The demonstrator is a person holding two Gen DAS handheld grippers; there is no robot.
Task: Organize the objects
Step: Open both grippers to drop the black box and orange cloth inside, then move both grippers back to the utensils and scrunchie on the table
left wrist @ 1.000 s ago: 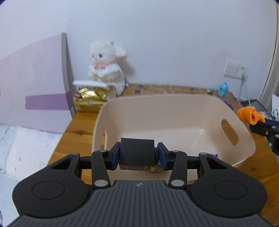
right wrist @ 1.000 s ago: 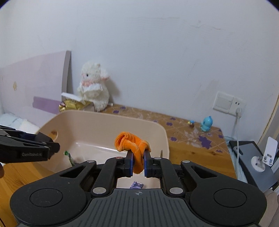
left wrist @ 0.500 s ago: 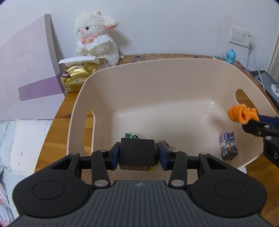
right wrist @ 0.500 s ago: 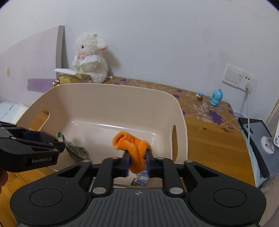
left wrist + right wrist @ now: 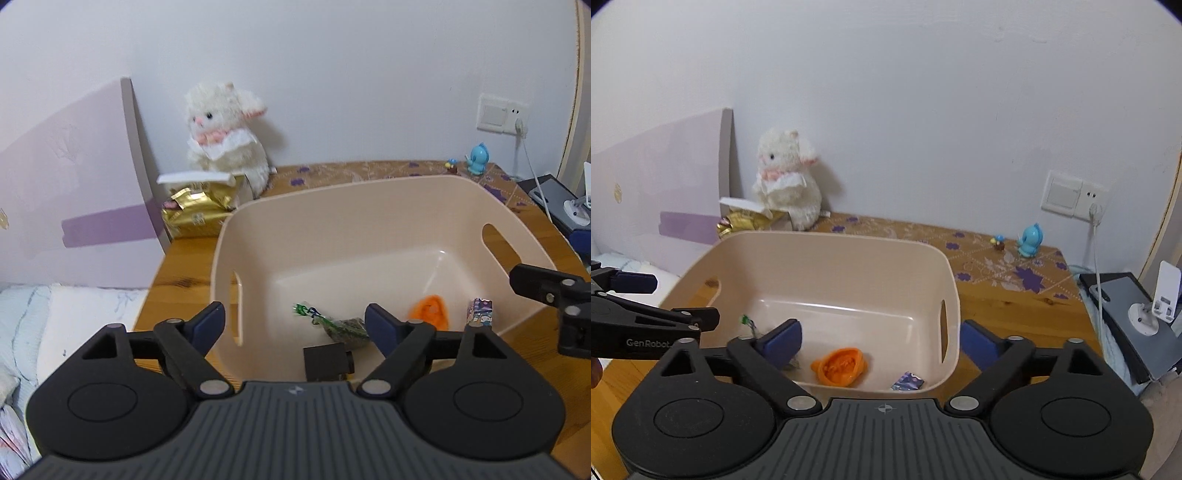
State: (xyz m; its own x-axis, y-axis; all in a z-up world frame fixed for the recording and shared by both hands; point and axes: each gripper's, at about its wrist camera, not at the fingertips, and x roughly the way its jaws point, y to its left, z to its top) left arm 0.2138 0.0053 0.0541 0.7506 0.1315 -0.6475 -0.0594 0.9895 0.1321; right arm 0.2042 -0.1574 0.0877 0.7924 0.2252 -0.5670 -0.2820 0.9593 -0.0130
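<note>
A beige plastic bin stands on the wooden table. Inside it lie a black box, an orange soft item, a green-tied dark packet and a small purple carton. My left gripper is open and empty above the bin's near side. My right gripper is open and empty above the bin's near right corner. The right gripper also shows in the left wrist view, and the left gripper in the right wrist view.
A white plush toy and a gold packet sit at the back left. A blue bird figure stands near the wall socket. A lilac board leans at the left beside a bed.
Both grippers opened and pulled up and back. The black box dropped from the left one and the orange item from the right one; both now lie in the bin.
</note>
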